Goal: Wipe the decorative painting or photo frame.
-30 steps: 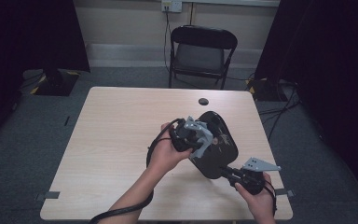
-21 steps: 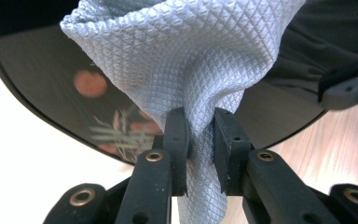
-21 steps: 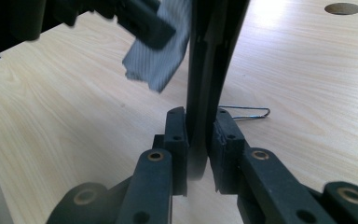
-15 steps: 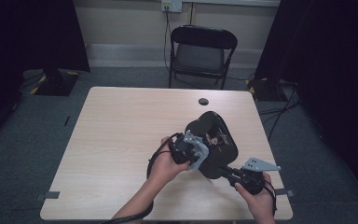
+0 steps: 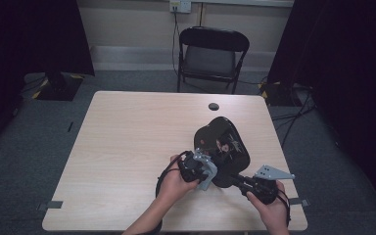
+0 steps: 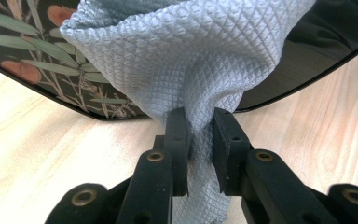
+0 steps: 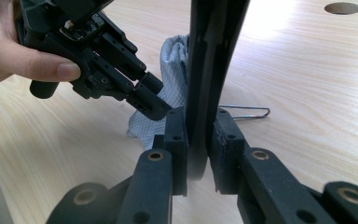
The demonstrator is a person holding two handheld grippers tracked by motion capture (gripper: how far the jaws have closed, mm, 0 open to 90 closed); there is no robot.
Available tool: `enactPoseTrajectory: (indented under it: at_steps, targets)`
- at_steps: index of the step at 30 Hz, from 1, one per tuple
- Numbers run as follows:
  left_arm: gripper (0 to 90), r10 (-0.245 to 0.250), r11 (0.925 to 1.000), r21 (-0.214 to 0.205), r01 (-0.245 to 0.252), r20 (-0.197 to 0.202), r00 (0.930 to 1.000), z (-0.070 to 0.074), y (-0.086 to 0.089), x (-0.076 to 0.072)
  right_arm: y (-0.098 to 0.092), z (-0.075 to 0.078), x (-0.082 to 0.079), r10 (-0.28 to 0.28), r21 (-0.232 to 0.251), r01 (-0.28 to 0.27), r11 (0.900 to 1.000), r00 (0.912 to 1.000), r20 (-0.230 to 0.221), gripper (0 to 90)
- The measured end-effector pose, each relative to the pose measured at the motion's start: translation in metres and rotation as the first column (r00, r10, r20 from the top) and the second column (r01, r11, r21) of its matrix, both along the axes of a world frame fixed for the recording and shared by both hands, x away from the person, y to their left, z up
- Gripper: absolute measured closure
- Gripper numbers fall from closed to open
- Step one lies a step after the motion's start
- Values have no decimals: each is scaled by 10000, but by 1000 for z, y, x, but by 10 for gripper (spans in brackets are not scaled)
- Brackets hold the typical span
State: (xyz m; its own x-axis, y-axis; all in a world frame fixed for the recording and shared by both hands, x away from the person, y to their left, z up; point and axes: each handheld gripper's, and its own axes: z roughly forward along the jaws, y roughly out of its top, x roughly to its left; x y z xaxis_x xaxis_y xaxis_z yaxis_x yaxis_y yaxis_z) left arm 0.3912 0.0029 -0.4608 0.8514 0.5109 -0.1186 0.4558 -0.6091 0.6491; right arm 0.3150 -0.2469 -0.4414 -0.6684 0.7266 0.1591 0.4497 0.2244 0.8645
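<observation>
Since one second ago: left claw (image 5: 209,172) lower and nearer in the high view, now at near edge of black tray; tray itself seen more fully, its far end no longer covered by the hand. Right claw (image 5: 239,179) unmoved.

Left claw (image 6: 199,135): jaws clamped on a grey-blue waffle-weave cloth (image 6: 191,60), fabric pinched into a narrow fold between the pads, loose end trailing down below them. Upper part of cloth bunched against the tray's face (image 6: 32,51), which carries a leaf-and-flower print on black. Tray's glossy rim curving away to the right, pale wood surface (image 6: 37,149) beneath.

Right claw (image 7: 199,140): jaws closed on the tray's thin black edge (image 7: 214,56), tray seen edge-on and standing nearly upright between the pads. Left claw (image 7: 156,105) entering from upper left, held by a hand (image 7: 9,51), tip at the cloth (image 7: 175,60) beside the tray. Thin wire loop (image 7: 247,112) lying on the surface just right of the tray.

High view: tray (image 5: 223,147) at near right of the surface (image 5: 127,147), tilted, held at its near end. Small dark round hole (image 5: 214,106) in the surface farther back. Black folding chair (image 5: 210,54) beyond the far edge.
</observation>
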Motion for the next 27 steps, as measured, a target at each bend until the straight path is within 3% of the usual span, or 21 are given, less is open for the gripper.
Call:
enactPoseTrajectory:
  at_steps: [3, 7, 14, 20, 24, 27]
  targets:
    - [776, -9, 10000, 73, 9, -13, 10000, 7, 2, 1, 0, 0, 0, 1, -4, -1, 10000, 10000, 7, 790]
    - [776, 87, 9997, -249, -85, 88, 9999, 28, 9, 3, 0, 0, 0, -1, -11, 1, 10000, 10000, 1, 790]
    - [776, 234, 9983, -560, -178, 1006, 9947, 95, 21, 9, 0, 0, 0, -23, 14, 23, 10000, 10000, -10, 790]
    - [775, 132, 9963, -862, 6, 1585, 9873, 142, 16, 10, 1, 0, 0, -37, 15, 37, 10000, 10000, 0, 790]
    - [773, -3, 9950, -983, 181, 1783, 9840, 157, 7, 10, 1, 0, 0, -42, 17, 42, 10000, 10000, -8, 790]
    - [773, -56, 9947, -1001, 235, 1756, 9844, 157, -1, 11, 1, 0, 0, -21, 39, 21, 10000, 10000, 0, 790]
